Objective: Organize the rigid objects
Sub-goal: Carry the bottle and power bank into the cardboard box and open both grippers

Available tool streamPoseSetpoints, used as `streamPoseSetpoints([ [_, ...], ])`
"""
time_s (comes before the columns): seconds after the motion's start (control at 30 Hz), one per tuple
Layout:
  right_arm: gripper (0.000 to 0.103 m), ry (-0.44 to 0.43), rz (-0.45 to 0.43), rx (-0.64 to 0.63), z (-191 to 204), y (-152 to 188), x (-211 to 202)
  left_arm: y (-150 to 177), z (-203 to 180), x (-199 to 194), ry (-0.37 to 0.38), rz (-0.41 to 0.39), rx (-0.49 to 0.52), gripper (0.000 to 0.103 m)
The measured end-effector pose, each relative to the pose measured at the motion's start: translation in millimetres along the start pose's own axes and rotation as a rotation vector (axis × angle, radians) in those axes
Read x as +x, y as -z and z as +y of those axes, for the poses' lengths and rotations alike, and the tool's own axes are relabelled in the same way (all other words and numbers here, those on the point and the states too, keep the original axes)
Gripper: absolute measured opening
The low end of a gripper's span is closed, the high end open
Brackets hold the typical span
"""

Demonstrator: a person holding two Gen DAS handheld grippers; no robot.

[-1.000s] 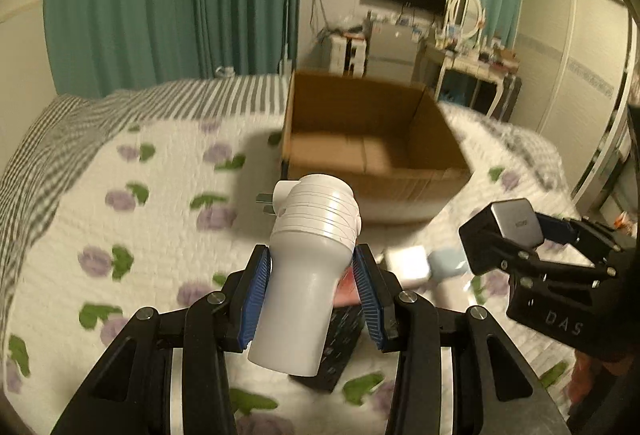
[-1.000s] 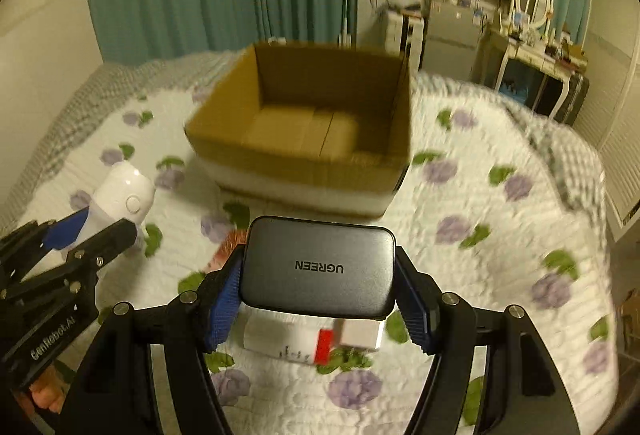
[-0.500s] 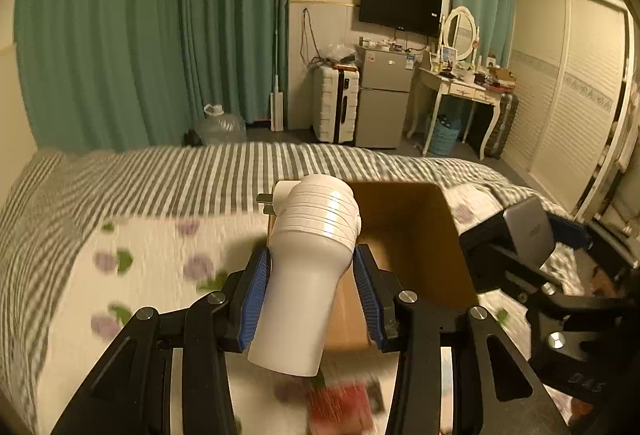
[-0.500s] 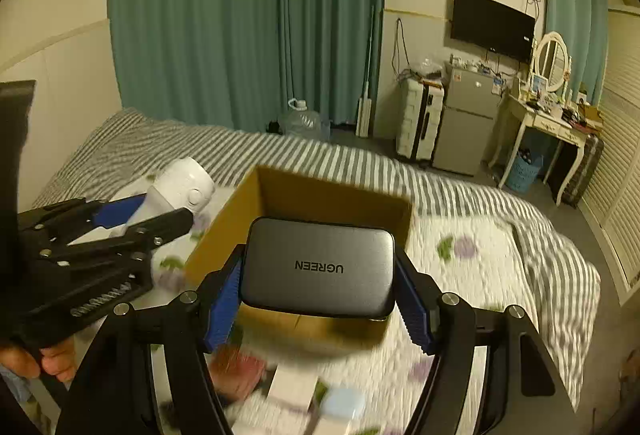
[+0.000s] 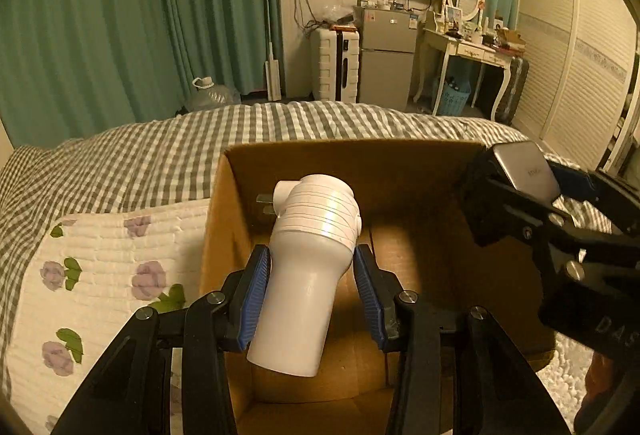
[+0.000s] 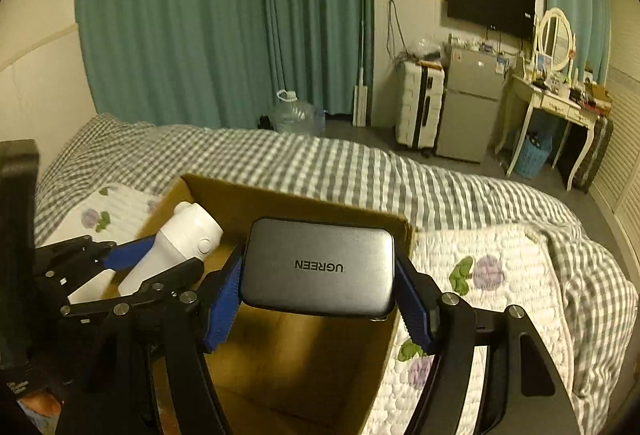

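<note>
A second ago both grippers hung over the quilt with the cardboard box well ahead of them; now both are over its open mouth, so the carry is done and what is left, by my reading, is the release.

The left gripper has the white plug-in device between its blue pads, its ribbed head toward 12 o'clock and metal prongs showing at 10 o'clock of the head. Its jaws are opening now: a sliver of gap shows at the right pad, while the left pad looks to be touching the body, so the device seems about to drop. Bare box floor lies under it.

The right gripper is closed about halfway on the grey UGREEN charger, both pads pressed to its short ends, flat face up. It sits over the box's far rim in its own view; in the left wrist view it is at 3 o'clock, above the box's right side.

The flowered quilt on the bed lies at 9 o'clock of the box in the left view.
</note>
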State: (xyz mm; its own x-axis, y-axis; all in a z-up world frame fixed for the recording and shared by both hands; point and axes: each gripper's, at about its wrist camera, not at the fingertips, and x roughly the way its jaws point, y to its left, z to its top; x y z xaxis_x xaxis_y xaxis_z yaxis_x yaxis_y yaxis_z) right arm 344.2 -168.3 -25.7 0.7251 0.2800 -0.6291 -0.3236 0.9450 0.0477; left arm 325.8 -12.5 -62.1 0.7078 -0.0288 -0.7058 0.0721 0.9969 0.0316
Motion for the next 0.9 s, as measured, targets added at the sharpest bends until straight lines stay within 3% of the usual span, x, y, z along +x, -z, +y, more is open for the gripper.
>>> streamPoseSetpoints([
  [0.1, 0.068, 0.003, -0.004, -0.012, -1.6, -1.6, 0.2, 1.0, 1.3, -2.0, -0.023, 0.008, -0.015, 0.066],
  [0.5, 0.068, -0.013, 0.034, -0.003, -1.1, 7.4, 0.4, 24.3, 32.5, -49.5, -0.037, 0.000, -0.096, 0.066],
  [0.57, 0.072, -0.014, 0.022, -0.001, -0.1, 10.0, -3.7, 29.6, 35.6, -55.9, -0.048, 0.000, -0.103, 0.066],
  [0.63, 0.087, -0.006, -0.020, 0.000, 1.1, 11.1, -17.0, 32.9, 38.1, -62.3, -0.053, 0.006, -0.112, 0.066],
  [0.9, 0.096, 0.029, -0.097, -0.016, 5.9, 50.5, -94.0, 70.6, 46.1, -105.6, -0.064, 0.011, -0.103, 0.066],
])
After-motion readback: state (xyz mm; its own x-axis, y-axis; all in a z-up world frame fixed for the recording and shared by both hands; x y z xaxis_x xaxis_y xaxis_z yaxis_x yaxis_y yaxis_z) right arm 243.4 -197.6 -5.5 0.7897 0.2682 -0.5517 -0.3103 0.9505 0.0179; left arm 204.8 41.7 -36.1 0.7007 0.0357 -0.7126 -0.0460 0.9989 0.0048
